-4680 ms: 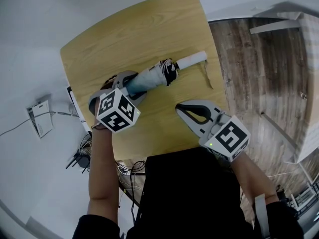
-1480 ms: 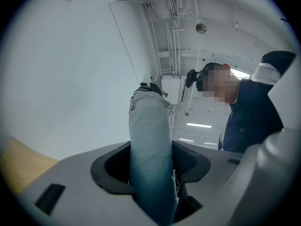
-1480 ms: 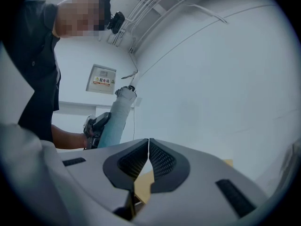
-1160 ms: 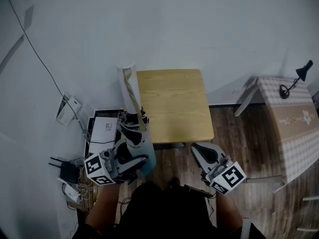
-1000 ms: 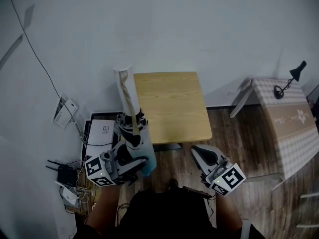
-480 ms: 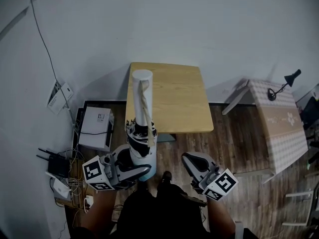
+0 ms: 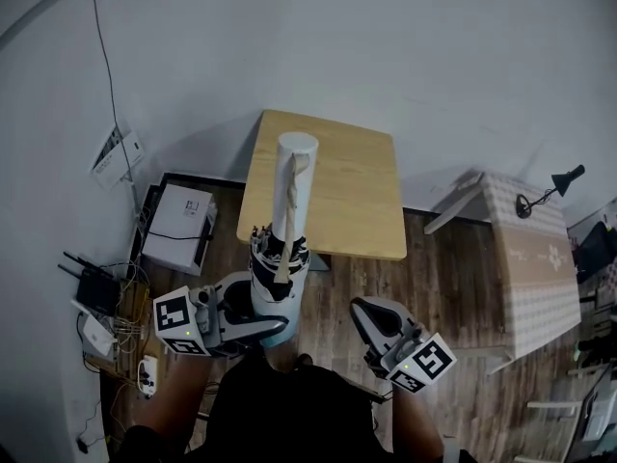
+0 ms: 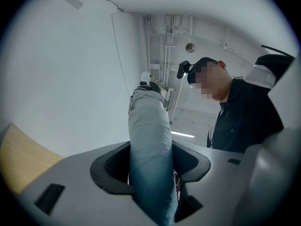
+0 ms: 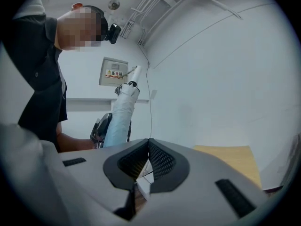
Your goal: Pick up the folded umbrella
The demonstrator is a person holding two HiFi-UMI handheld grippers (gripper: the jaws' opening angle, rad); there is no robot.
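The folded umbrella (image 7: 280,268) is light blue with a white handle and a beige strap. It stands upright in the air, handle end up, off the wooden table (image 7: 352,196). My left gripper (image 7: 258,324) is shut on its lower fabric part; in the left gripper view both pads press the umbrella (image 8: 150,135) from either side. My right gripper (image 7: 369,314) hangs to the right, apart from the umbrella, its pads meeting with nothing between them. In the right gripper view the umbrella (image 9: 121,109) rises at the left beyond that gripper (image 9: 149,147).
A white box (image 7: 178,228) lies on the floor left of the table, with a router and cables (image 7: 94,297) near the wall. To the right stands a cloth-covered table (image 7: 535,254) with a black desk lamp (image 7: 551,186). Wood floor lies between.
The umbrella, earlier lying on the table in my left gripper, is now held upright off it. Over the last second both grippers drew back from the table; the grip is unchanged.
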